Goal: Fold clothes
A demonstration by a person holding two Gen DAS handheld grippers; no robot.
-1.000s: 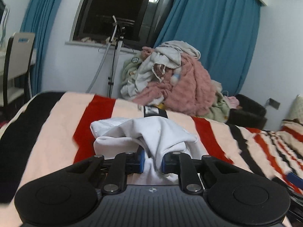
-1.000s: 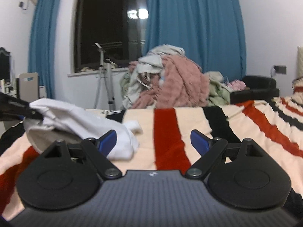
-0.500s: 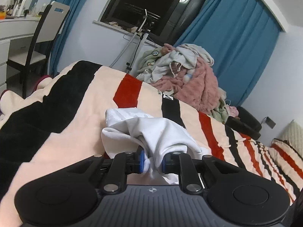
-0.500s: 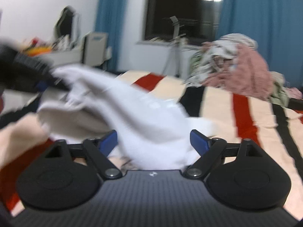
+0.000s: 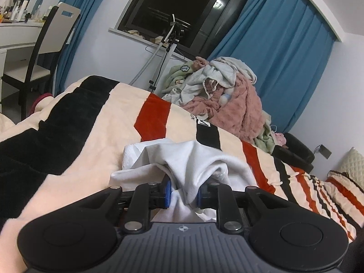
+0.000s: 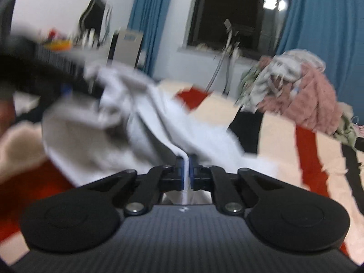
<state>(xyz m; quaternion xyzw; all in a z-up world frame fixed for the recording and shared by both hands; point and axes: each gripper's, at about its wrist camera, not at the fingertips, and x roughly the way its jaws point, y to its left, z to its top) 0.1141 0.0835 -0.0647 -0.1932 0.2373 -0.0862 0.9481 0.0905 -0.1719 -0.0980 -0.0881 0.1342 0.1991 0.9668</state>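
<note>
The white garment (image 5: 182,159) lay bunched on the striped blanket (image 5: 91,132), and I had it gripped from both ends. My left gripper (image 5: 182,195) was clamped on a thick wad of its cloth, the blue pads (image 5: 168,193) pressed into the folds; its jaws had just eased slightly wider, the cloth still between them. My right gripper (image 6: 186,170) had just snapped closed and pinched a thin fold of the garment (image 6: 147,118) between nearly touching pads.

Only the right view, blurred, showed the other tool: my left gripper (image 6: 66,88) sat to the left of the garment, with the cloth stretched between the two. The left view did not show the right gripper at all.

Beyond the garment, at the blanket's far edge, the pile of clothes (image 5: 223,100) was heaped, a pink one on top. Behind that stood the stand (image 5: 166,54), the dark window (image 5: 177,6) and the blue curtains (image 5: 284,63). The left view alone showed the chair (image 5: 50,45) and desk (image 5: 16,34) sharply, far left of the garment.
</note>
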